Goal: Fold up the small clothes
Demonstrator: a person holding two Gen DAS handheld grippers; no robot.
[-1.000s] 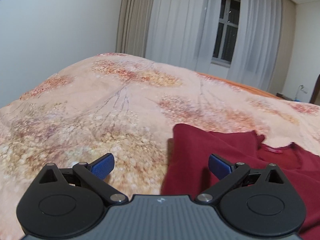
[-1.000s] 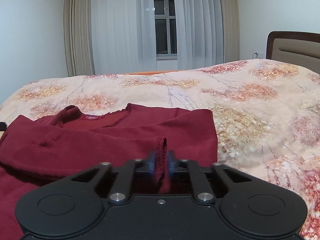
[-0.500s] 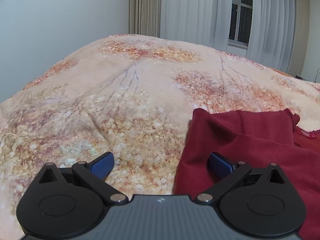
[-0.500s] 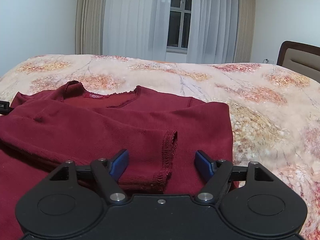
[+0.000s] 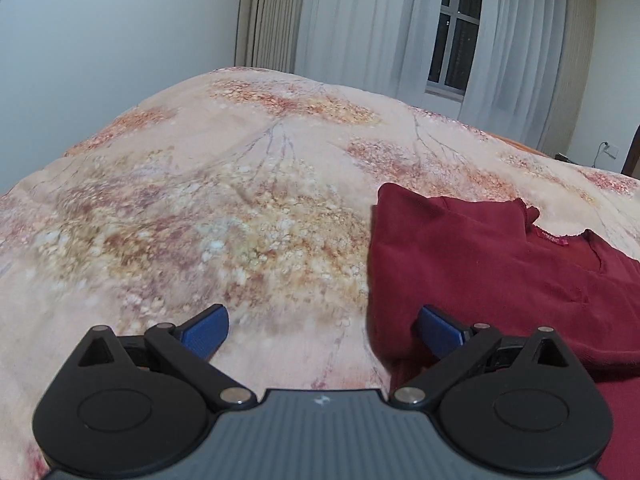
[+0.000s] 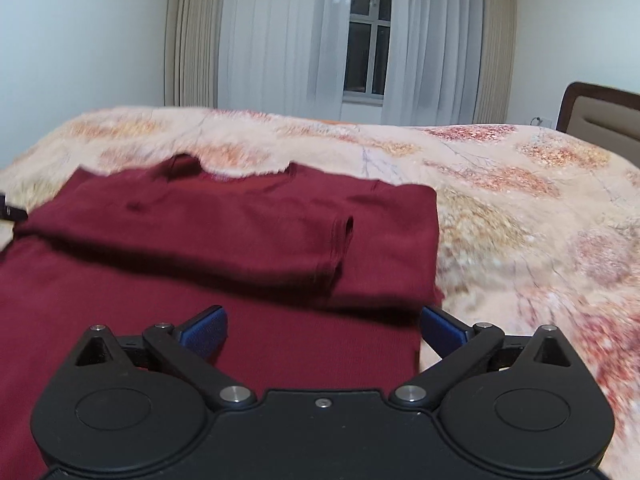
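- Left claw [image 5: 322,326] spread wide, holding nothing; its right pad [image 5: 440,330] sits over the shirt's edge.
- Right claw [image 6: 322,326] also spread wide, empty, above the shirt.
- Dark red shirt [image 6: 224,240] lies ahead of the right claw, one sleeve [image 6: 312,246] folded across; its lower part is hidden by the claw body.
- Far side blurred.
- Flowered blanket [image 5: 208,216] all around; curtains [image 6: 288,36] and window [image 6: 366,36] far ahead.

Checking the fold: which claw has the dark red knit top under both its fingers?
The right claw: both blue fingers over the dark red knit top. The left claw straddles its edge.
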